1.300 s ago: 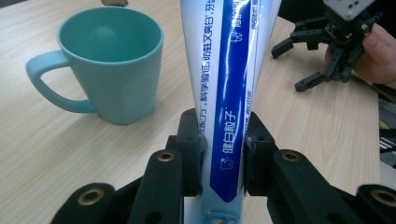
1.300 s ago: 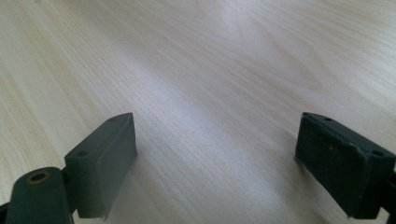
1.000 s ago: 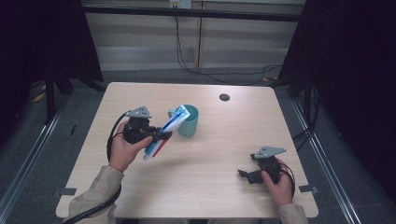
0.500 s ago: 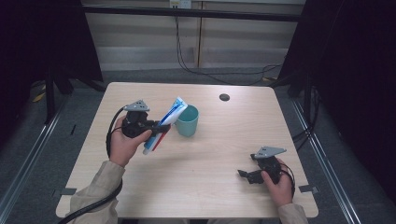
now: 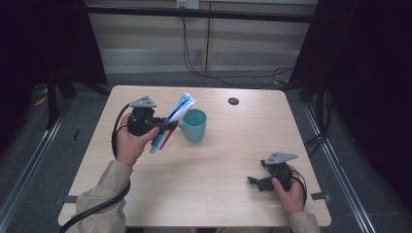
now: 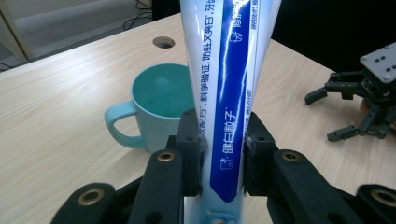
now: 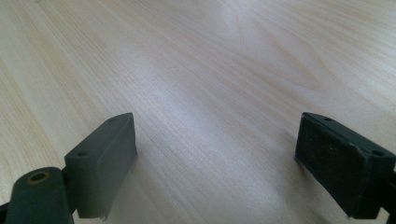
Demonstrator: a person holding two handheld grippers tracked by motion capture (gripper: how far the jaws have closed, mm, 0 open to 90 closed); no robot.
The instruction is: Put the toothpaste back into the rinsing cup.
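Observation:
A blue and white toothpaste tube (image 5: 172, 121) is held tilted above the table, its flat end up and toward the teal mug (image 5: 195, 124). My left gripper (image 5: 163, 126) is shut on the tube's middle; in the left gripper view the tube (image 6: 229, 93) rises between both black pads (image 6: 190, 149), with the mug (image 6: 156, 105) just behind, handle to the left. My right gripper (image 5: 253, 182) rests low over the table at the front right, open, its pads (image 7: 105, 161) wide apart over bare wood.
A round cable hole (image 5: 233, 101) sits in the light wooden table (image 5: 218, 160) near the back edge. The other gripper (image 6: 362, 105) shows at the right of the left gripper view. Dark curtains and floor rails surround the table.
My left gripper has lifted the toothpaste tube and drawn it slightly left and back, away from the mug, tilting it more upright. The right gripper has stayed put.

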